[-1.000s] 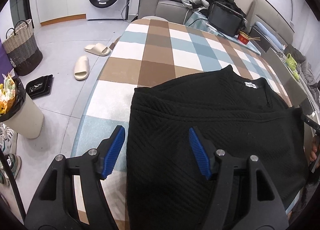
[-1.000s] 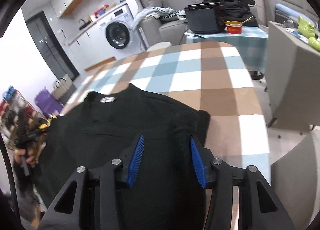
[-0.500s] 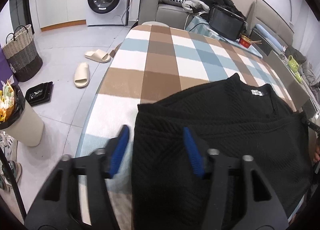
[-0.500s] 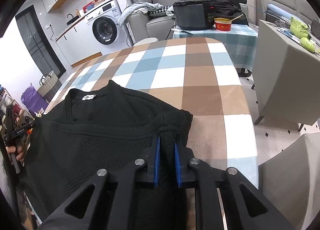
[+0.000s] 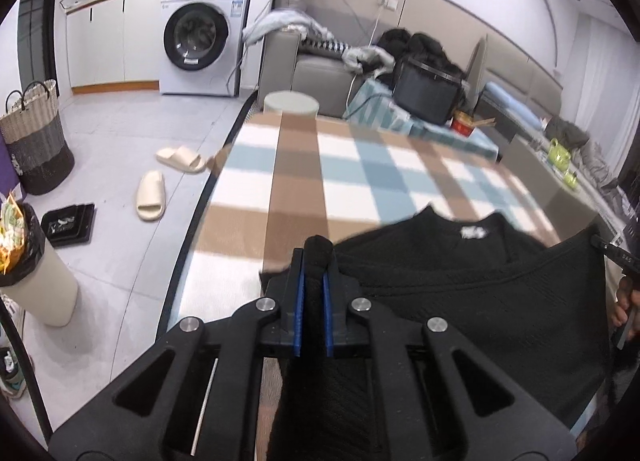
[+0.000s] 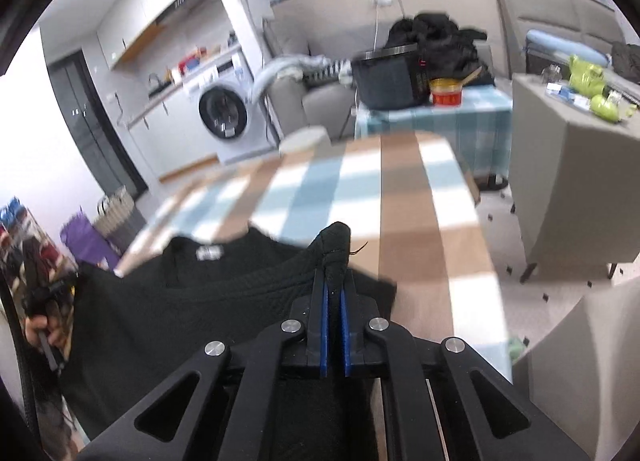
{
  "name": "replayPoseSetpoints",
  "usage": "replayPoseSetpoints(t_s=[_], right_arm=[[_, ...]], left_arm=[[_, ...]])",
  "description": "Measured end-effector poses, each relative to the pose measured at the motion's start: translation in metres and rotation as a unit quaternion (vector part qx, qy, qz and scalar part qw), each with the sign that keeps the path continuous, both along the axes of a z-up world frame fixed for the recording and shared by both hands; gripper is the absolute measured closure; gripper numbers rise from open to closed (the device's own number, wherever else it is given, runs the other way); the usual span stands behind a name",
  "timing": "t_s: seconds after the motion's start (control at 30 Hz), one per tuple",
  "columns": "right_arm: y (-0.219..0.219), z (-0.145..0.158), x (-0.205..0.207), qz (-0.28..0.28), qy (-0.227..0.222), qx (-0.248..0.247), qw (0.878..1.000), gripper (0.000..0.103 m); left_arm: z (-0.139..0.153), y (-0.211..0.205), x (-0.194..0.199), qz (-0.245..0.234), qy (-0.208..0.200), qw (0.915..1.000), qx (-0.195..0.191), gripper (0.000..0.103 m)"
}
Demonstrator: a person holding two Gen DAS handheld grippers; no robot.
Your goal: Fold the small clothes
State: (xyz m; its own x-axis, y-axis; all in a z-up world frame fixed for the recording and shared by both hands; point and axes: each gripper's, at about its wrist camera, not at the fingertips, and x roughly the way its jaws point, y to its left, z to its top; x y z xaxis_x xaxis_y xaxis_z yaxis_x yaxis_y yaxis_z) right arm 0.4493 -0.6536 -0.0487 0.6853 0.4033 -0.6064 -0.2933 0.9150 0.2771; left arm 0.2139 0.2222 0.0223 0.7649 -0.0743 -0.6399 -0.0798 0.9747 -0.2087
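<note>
A black knit sweater (image 5: 472,301) lies on the checked tablecloth (image 5: 296,189), its white neck label (image 5: 474,232) facing up. My left gripper (image 5: 314,281) is shut on the sweater's near left edge, and a fold of fabric pokes up between the blue pads. My right gripper (image 6: 335,293) is shut on the near right edge of the sweater (image 6: 168,321) and lifts it, so the near part is raised off the tablecloth (image 6: 400,221). The label shows there too (image 6: 209,252).
Beyond the table stand a washing machine (image 5: 198,45), a grey sofa with clothes (image 5: 320,57), a round stool (image 5: 291,103) and a side table with a black appliance (image 5: 426,95). Slippers (image 5: 151,195), a bin (image 5: 36,273) and a basket (image 5: 34,141) are on the floor at left.
Both grippers went from open to shut on the sweater's near edge, the right first, then the left. Both have lifted the edge and moved it toward the collar.
</note>
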Motion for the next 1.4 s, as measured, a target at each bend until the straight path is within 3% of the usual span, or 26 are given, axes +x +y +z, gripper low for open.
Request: replayPoseSetpoints(t_s=[0.1,0.2,0.3,0.37,0.57,0.7,0.87,1.13,1.2,1.3,1.4], right_arm=[[0.001,0.020,0.009,-0.018,-0.029,0.001,0.999,0.098],[0.006,0.021,0.038,-0.045,-0.027,-0.017,0.998,0.098],[0.013,0.002,0.064,-0.071,0.015,-0.053,0.996,0.077],[0.009,-0.010,0.069,-0.071,0.042,-0.041,0.996,0.077],[-0.007,-0.023,0.048,-0.067,0.076,-0.042,0.994,0.072],[-0.015,-0.022,0.025,-0.060,0.085,-0.024,0.994,0.063],[-0.006,-0.019,-0.005,-0.030,0.091,-0.009,0.995,0.059],[0.032,-0.026,-0.064,0.033,0.084,-0.066,0.994,0.052],[0.042,-0.028,-0.080,0.043,0.089,-0.073,0.992,0.051],[0.058,-0.028,-0.096,0.058,0.086,-0.087,0.991,0.044],[0.079,-0.030,-0.108,0.081,0.079,-0.098,0.989,0.044]], left_arm=[[0.016,0.004,0.011,0.013,-0.015,0.9998,0.001,0.098],[0.015,0.009,0.033,0.031,-0.012,0.9994,0.002,0.097],[-0.007,0.012,0.057,0.061,0.039,0.9972,0.022,0.085],[-0.023,0.016,0.061,0.062,0.083,0.9947,0.005,0.079],[-0.032,0.018,0.031,0.061,0.089,0.9942,-0.002,0.058],[-0.025,0.012,0.002,0.060,0.079,0.9950,-0.006,0.050],[-0.012,-0.013,-0.039,0.036,0.064,0.9973,-0.005,0.043],[0.002,-0.073,-0.099,-0.009,0.045,0.9988,0.016,0.031],[0.006,-0.090,-0.113,-0.026,0.037,0.9989,0.014,0.019],[0.011,-0.109,-0.132,-0.034,0.028,0.9989,0.016,0.016],[0.011,-0.123,-0.139,-0.030,0.034,0.9988,0.018,0.013]])
